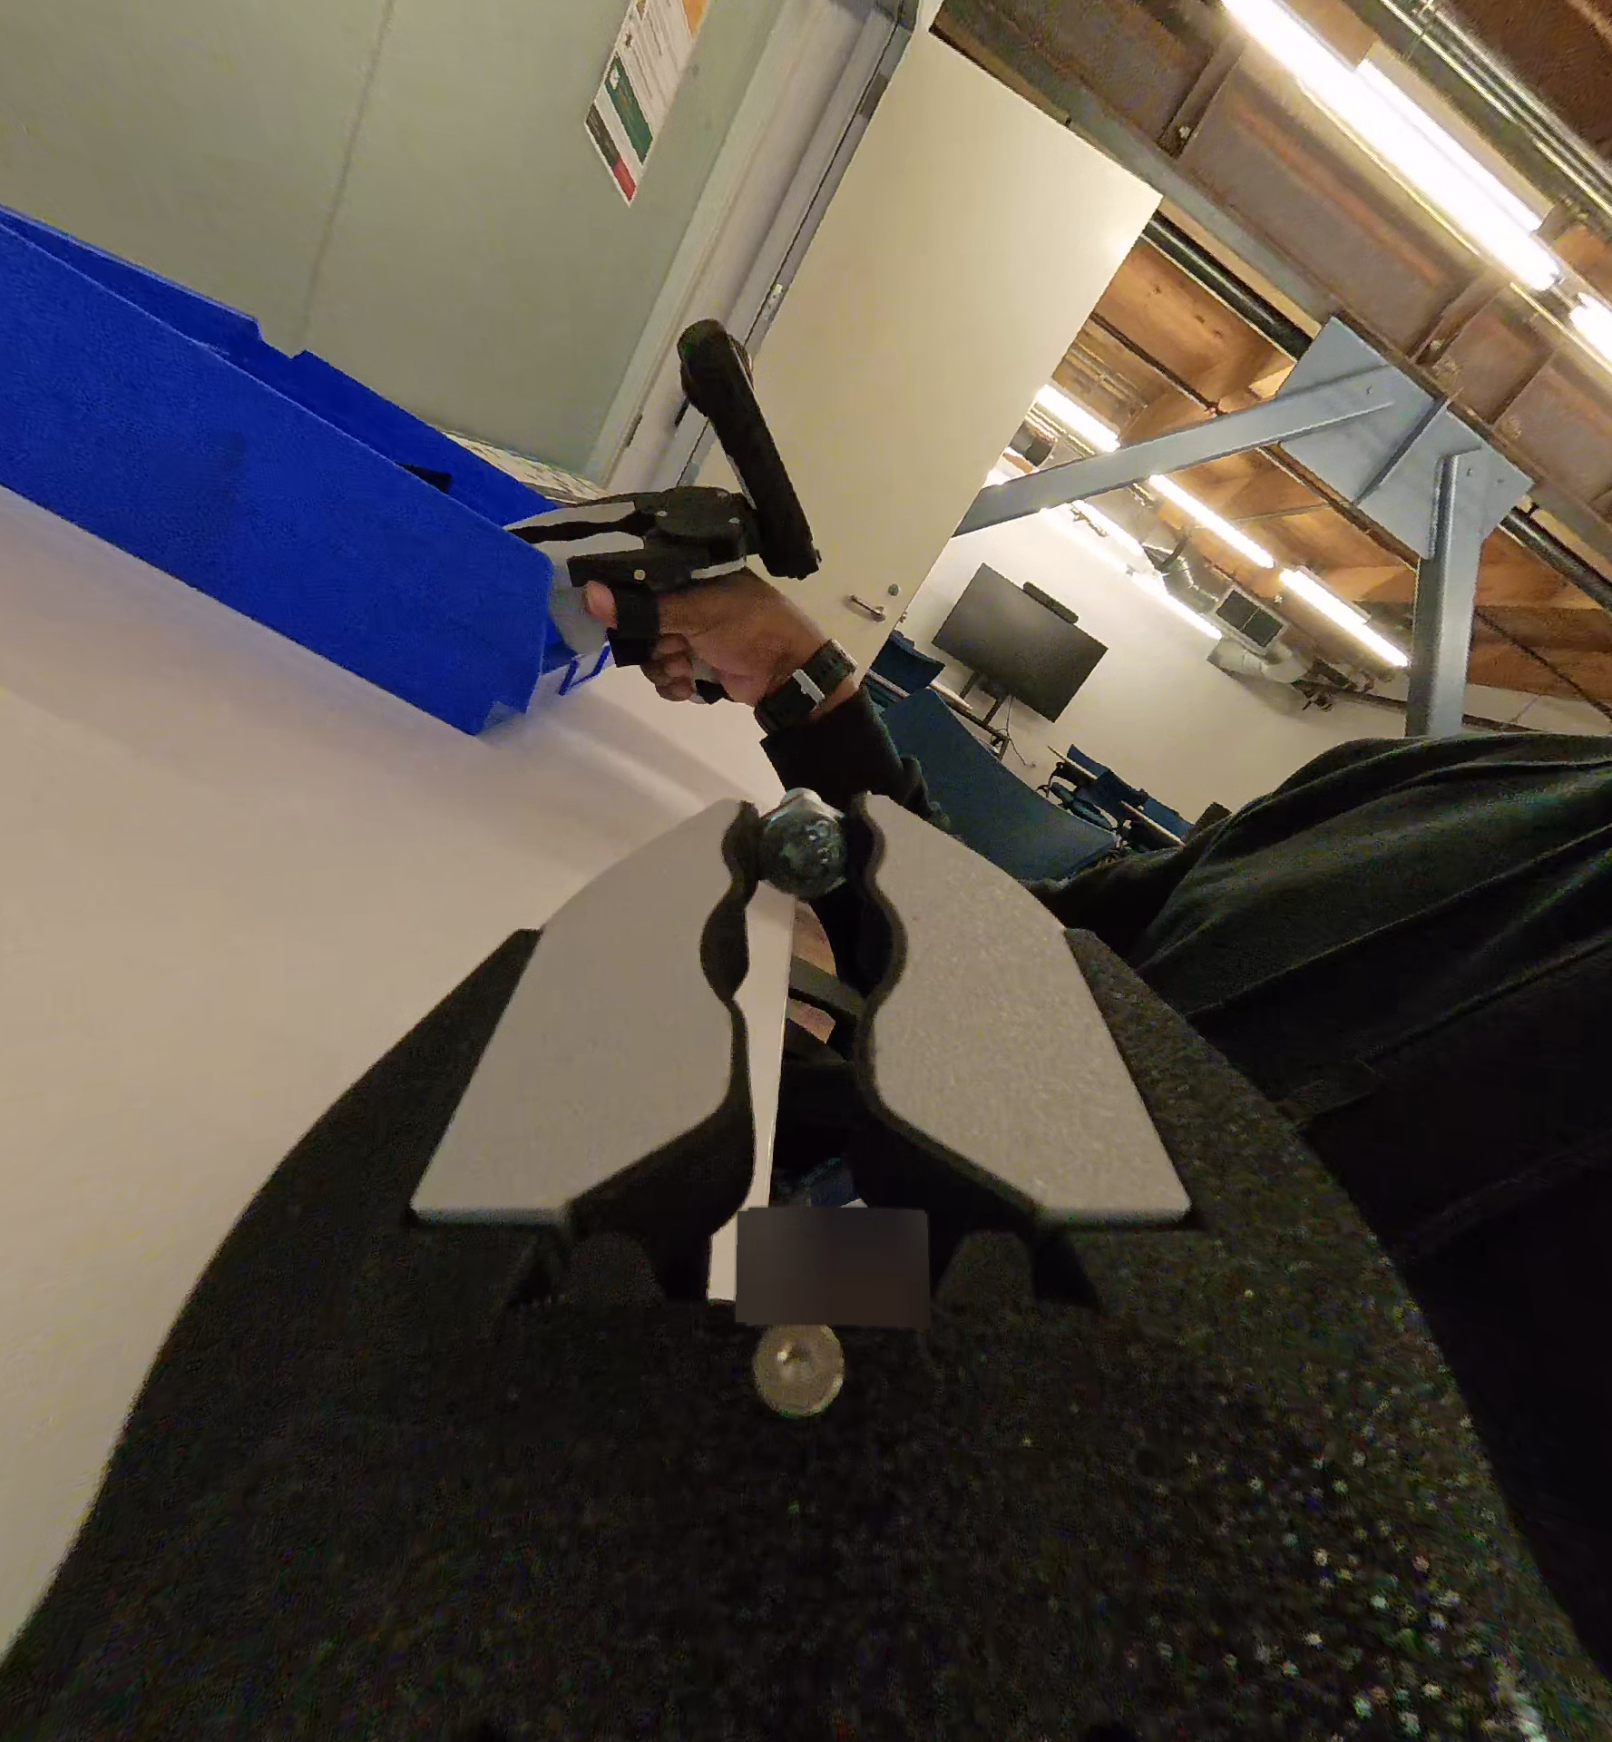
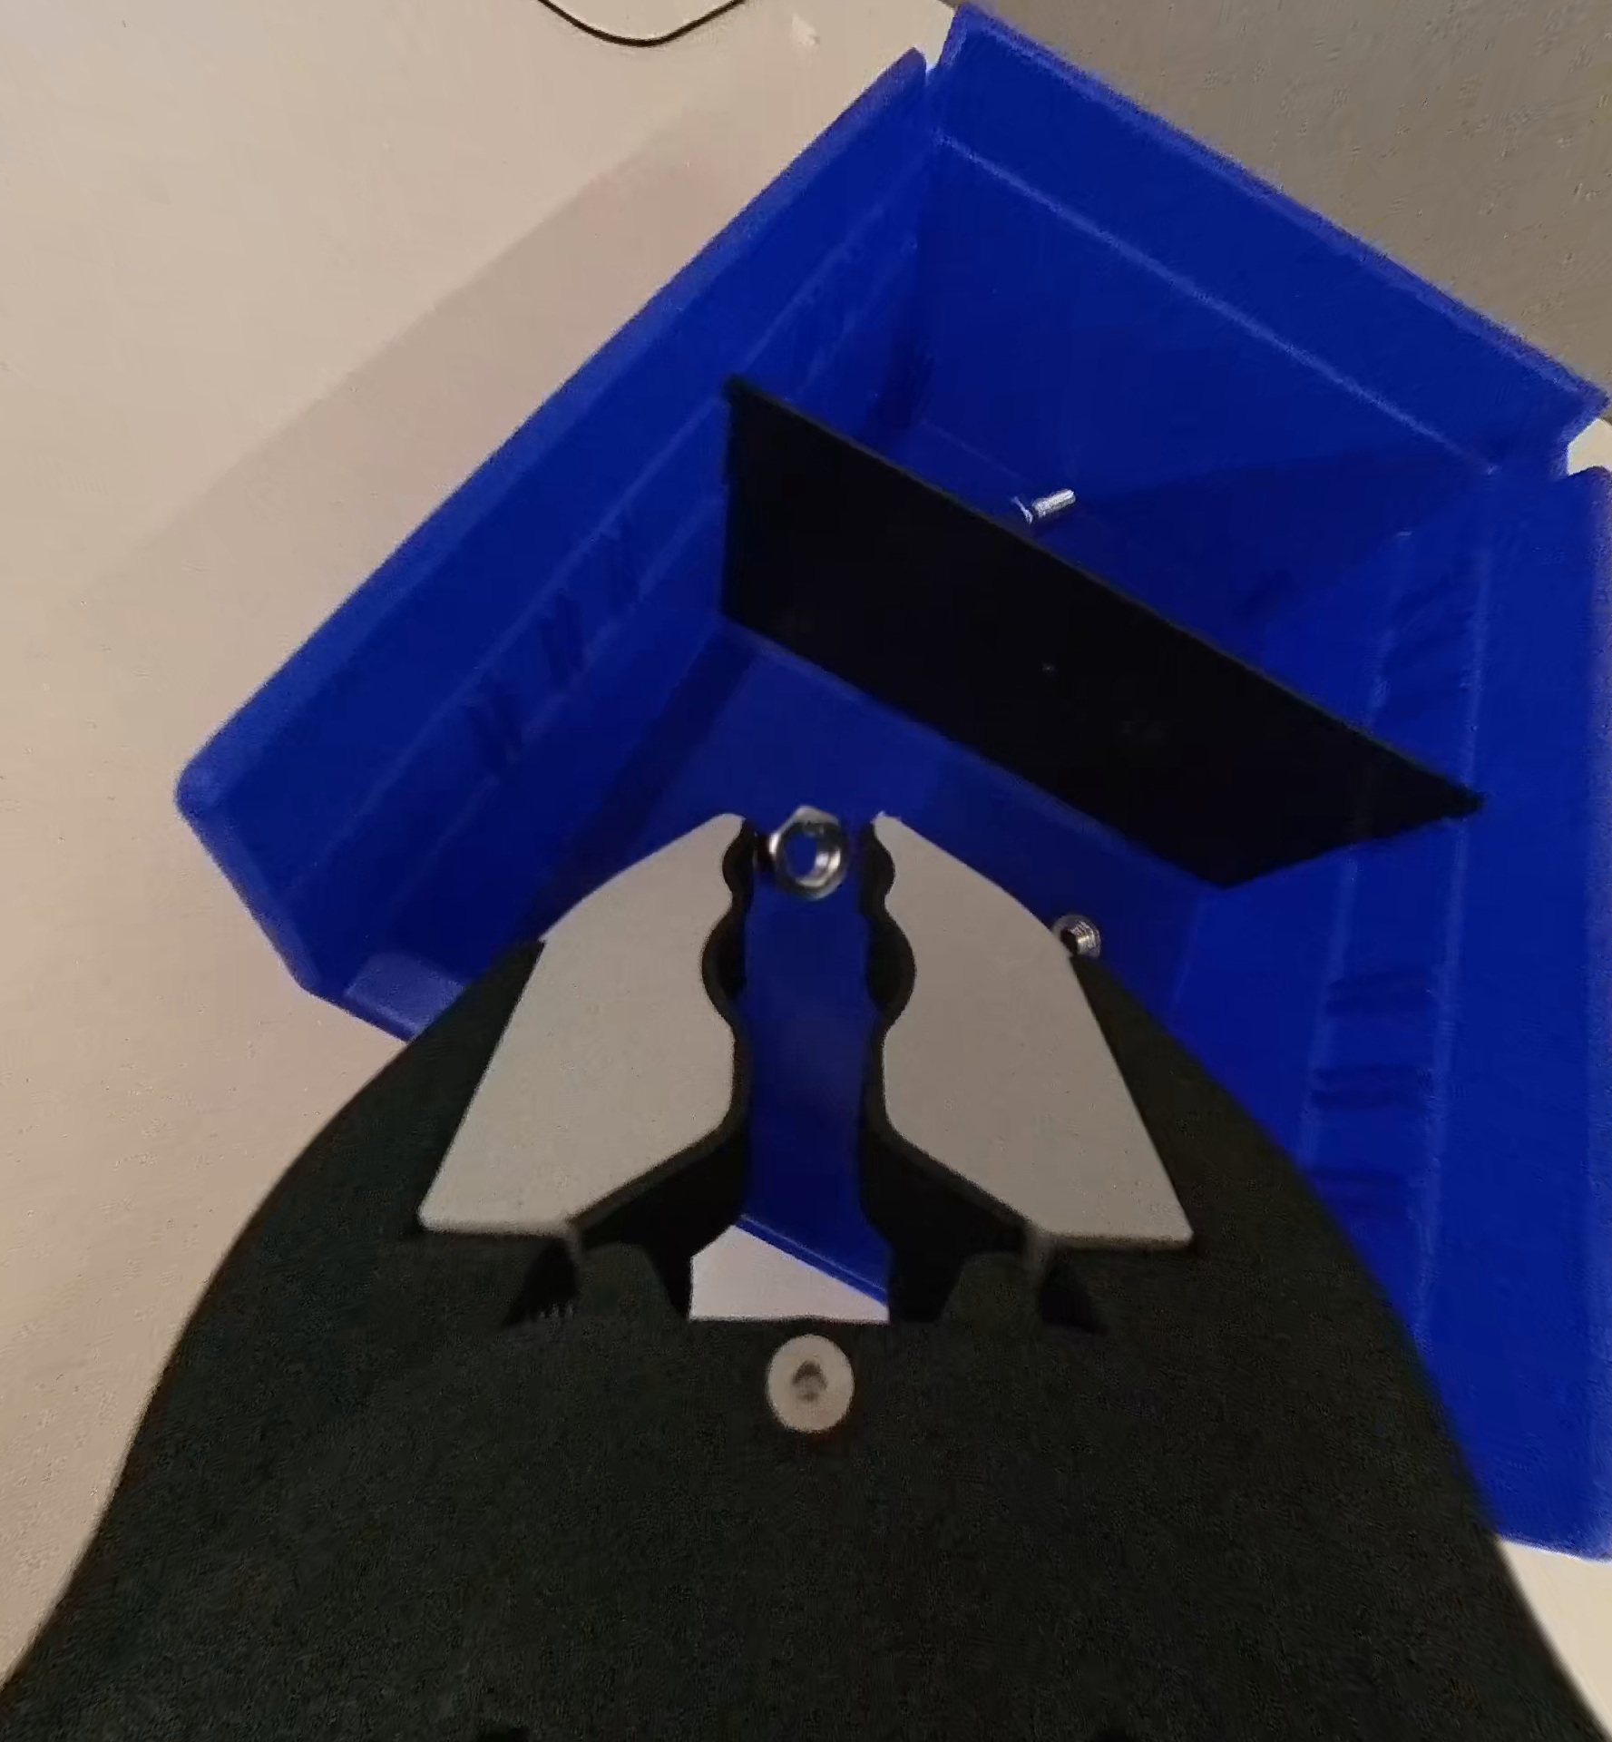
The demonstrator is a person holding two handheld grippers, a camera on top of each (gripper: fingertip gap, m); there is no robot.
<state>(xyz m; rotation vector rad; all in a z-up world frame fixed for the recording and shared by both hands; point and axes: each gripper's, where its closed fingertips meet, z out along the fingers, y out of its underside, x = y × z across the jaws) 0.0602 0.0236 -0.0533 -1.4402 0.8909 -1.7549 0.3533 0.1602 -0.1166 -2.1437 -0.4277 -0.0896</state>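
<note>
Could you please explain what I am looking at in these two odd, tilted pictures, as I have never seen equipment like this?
There is no robot here: a person holds a pair of hand-held tongs in each hand, and each carries a wide-angle camera looking along its two grey fingers.

The left camera shows the left tongs pinching a dark, round-headed bolt over a white table. Farther off, the person's right hand grips the other tongs beside a blue bin.

The right camera looks down into that same bin, which a black divider splits in two. The right tongs pinch a silver hex nut over the near compartment. One loose screw lies in the far compartment, another in the near one.
</note>
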